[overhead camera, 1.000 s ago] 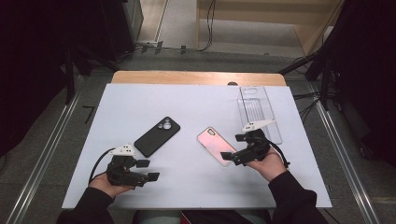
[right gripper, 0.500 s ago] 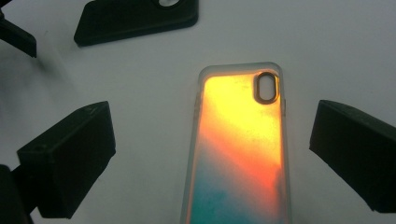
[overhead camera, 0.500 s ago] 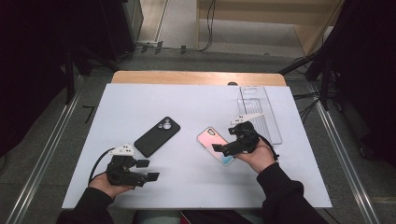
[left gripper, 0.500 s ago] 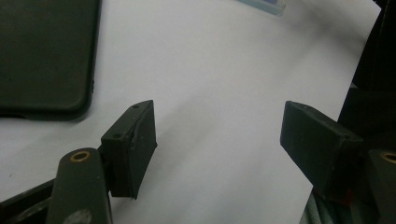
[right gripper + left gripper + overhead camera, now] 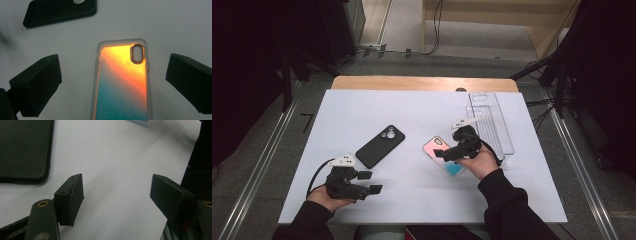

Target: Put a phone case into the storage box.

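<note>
White table covering in the high view carries a black phone case, a gradient phone case and a clear tray laid apart, probably so each can be reached alone; the right gripper sits over the gradient case. The left gripper view shows jaws wide and empty above bare table, seemingly parked beside the black case. The right gripper view shows jaws wide and empty, straddling the gradient case without touching, apparently lined up to pinch its sides.

I am working in what looks like a lab or recording room. My white tabletop stands between metal rails on a grey floor. Black curtains hang left and right, cables run across the far floor, and wooden furniture stands beyond.
</note>
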Motion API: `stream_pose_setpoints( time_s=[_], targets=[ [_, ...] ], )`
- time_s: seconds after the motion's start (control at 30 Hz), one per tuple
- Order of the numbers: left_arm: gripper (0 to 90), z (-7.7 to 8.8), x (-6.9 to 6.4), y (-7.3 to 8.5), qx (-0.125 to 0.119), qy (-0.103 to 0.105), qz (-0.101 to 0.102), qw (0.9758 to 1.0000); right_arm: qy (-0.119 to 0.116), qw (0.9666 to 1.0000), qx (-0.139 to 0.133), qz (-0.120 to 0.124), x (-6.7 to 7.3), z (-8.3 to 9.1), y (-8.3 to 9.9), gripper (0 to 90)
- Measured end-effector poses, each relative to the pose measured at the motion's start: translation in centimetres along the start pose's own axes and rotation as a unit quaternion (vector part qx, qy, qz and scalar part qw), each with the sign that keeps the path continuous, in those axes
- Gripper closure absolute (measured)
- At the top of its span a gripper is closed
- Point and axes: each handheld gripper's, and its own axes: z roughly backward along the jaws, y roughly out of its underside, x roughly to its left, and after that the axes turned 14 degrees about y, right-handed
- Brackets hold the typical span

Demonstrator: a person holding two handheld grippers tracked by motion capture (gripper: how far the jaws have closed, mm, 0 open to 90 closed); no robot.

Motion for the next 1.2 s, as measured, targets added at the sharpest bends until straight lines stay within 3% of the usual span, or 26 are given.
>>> stream_pose_setpoints(
  time_s=[0.57,1.0,1.2],
  targets=[
    [27.2,0.1,0.0,0.0,-0.001,0.001,-0.001,1.0000,0.019,0.9995,0.018,0.019,0.6,-1.0,0.6,0.0],
    [27.2,0.1,0.0,0.0,-0.001,0.001,-0.001,1.0000,0.011,0.9988,0.036,0.031,1.2,-2.0,1.1,0.0],
    [27.2,0.1,-0.1,0.0,-0.001,0.001,-0.001,1.0000,0.019,0.9981,0.048,0.034,1.3,-2.8,1.6,0.0]
  ],
)
